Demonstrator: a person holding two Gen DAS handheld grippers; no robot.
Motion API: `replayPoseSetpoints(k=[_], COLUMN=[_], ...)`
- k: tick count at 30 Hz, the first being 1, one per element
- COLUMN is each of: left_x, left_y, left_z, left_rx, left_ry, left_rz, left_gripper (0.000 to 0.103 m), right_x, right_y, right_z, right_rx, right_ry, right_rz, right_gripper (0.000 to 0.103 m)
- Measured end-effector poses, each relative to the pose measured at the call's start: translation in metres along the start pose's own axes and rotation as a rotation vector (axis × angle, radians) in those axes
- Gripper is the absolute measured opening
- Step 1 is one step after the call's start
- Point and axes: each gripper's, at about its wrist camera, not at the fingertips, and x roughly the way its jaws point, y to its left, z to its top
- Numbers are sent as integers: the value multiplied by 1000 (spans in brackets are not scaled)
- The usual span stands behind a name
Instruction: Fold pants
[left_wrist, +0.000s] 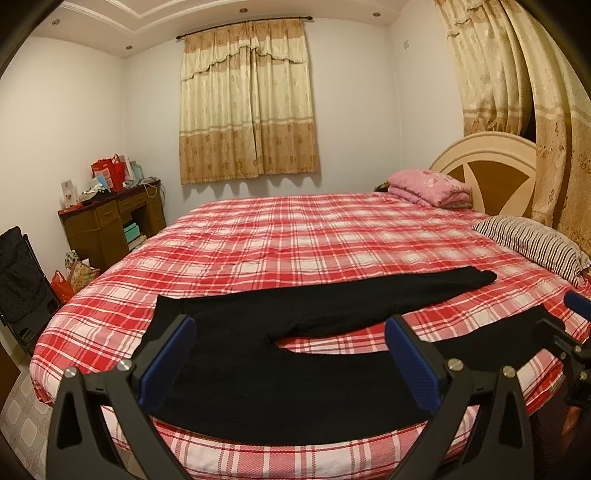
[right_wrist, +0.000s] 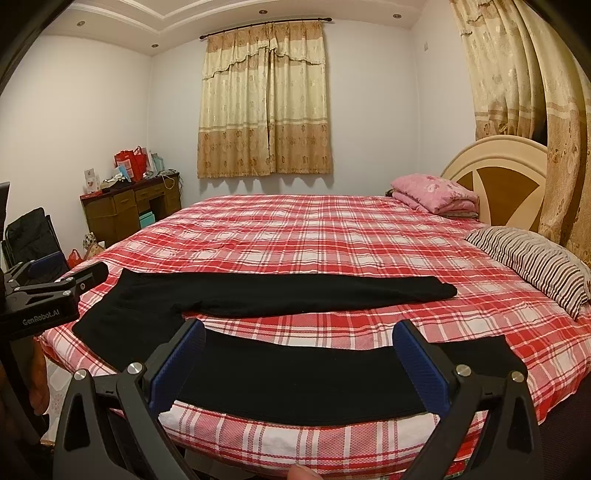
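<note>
Two claws (left_wrist: 291, 354) (right_wrist: 299, 358) spread, above pants (left_wrist: 295, 376)

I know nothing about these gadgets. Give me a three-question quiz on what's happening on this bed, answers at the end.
1. True or false: the pants are already folded.
2. The jaws of the left gripper and right gripper are: A) open B) shut on cloth.
3. What lies nearest the headboard?

Key
1. False: both legs lie spread apart, flat on the bed.
2. A: both open, holding nothing.
3. A folded pink quilt; a striped pillow lies nearer the camera.
</note>
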Motion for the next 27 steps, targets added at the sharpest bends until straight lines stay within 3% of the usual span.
replayPoseSetpoints(k=[7, 14, 19, 21, 23, 27], left_x=[50, 154, 215, 240, 261, 287], left_y=[20, 116, 178, 201, 218, 237], left_z=[-1, 5, 1, -3, -5, -8], left_rx=[59, 39, 15, -16, -38, -79], left_ry=[46, 182, 261, 303, 341, 398], left_rz=[35, 161, 192, 159, 138, 104], left_gripper=[103, 103, 102, 95, 80, 77], right_x=[28, 71, 105, 117, 130, 147], right_y=[-4, -25, -36, -39, -45, -52], right_z=[-10, -29, -39, -40, -40, -37], right_rx=[-9, 23, 19, 10, -3, -31], right_ry=[54, 157, 216, 230, 248, 272], right_rz=[-40, -86, -116, -127, -140, -156], right_gripper=[102, 102, 102, 102, 102, 102])
